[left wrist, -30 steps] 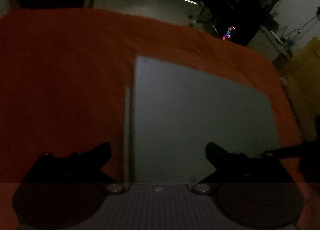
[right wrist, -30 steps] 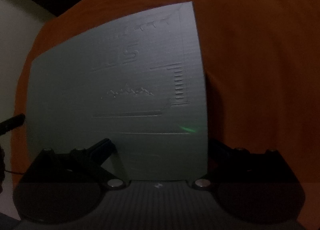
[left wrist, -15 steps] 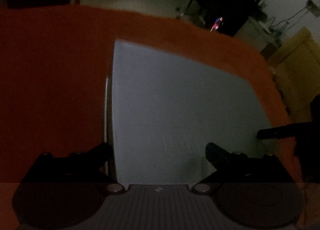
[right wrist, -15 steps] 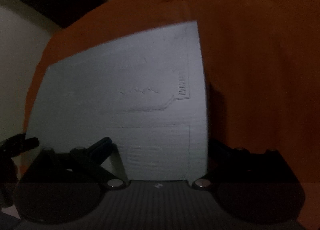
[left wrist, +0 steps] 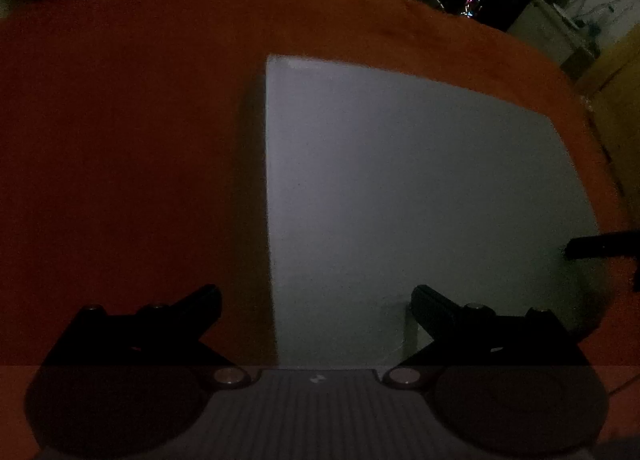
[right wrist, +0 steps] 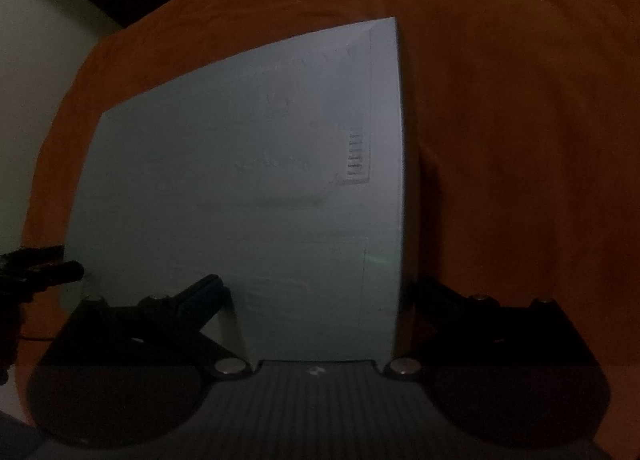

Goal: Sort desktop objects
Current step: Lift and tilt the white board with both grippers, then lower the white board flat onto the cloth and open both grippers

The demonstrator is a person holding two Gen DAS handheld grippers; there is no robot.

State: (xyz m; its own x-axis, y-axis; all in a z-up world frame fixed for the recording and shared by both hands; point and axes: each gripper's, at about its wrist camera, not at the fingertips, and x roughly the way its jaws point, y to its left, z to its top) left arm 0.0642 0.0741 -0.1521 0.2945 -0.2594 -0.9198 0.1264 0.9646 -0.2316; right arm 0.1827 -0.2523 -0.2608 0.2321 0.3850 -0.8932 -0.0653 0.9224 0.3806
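Dim room, low light. Large flat pale grey board [left wrist: 420,196] lying on a worktop draped in orange cloth [left wrist: 128,140]. Left gripper [left wrist: 316,300] low over the board's near left corner, fingers spread wide, one finger over the cloth and the other over the board, holding nothing. Seen at the far right edge of that view, a dark fingertip of the other gripper near the board's right side. Right gripper [right wrist: 316,292] also spread wide, straddling the right edge of the same board [right wrist: 248,188], left finger over its surface, right finger over the orange cloth [right wrist: 520,120]. Faint embossed lines and a small ribbed patch on the board's top face. Dark furniture in the background.
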